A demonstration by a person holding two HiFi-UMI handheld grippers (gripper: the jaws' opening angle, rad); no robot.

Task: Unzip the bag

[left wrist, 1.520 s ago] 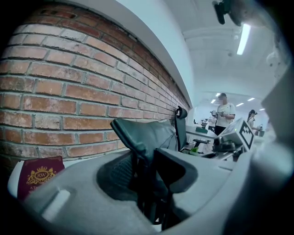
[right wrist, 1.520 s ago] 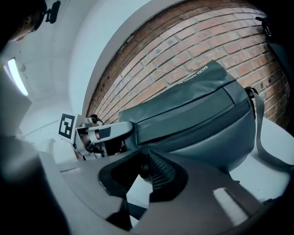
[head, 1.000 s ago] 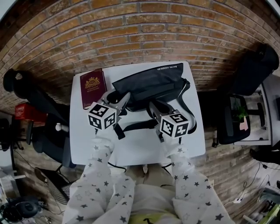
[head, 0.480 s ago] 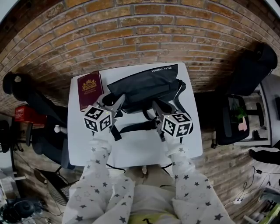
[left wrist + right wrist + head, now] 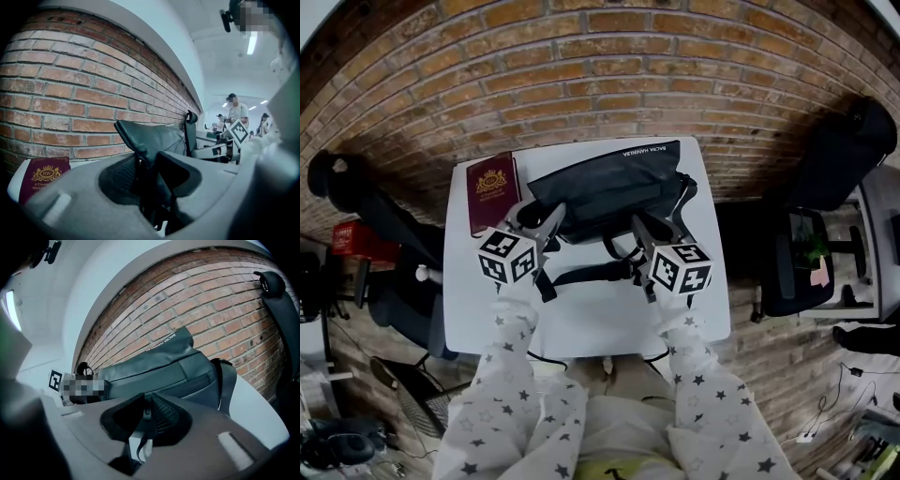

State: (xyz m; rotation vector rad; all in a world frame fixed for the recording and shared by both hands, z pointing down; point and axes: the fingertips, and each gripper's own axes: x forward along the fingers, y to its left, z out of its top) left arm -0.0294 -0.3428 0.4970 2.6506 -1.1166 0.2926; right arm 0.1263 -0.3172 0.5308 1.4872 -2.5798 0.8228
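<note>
Clamped nine-o'clock end of dark grey fabric bag in left tongs, small zip pull in right tongs; needed steady three-o'clock draw.

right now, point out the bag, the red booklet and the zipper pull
bag (image 5: 605, 183), head view, middle of its dark top panel
red booklet (image 5: 491, 192), head view, centre of its cover
zipper pull (image 5: 146, 414), right gripper view, tab pinched between the jaws

Probable passport left of bag
</note>
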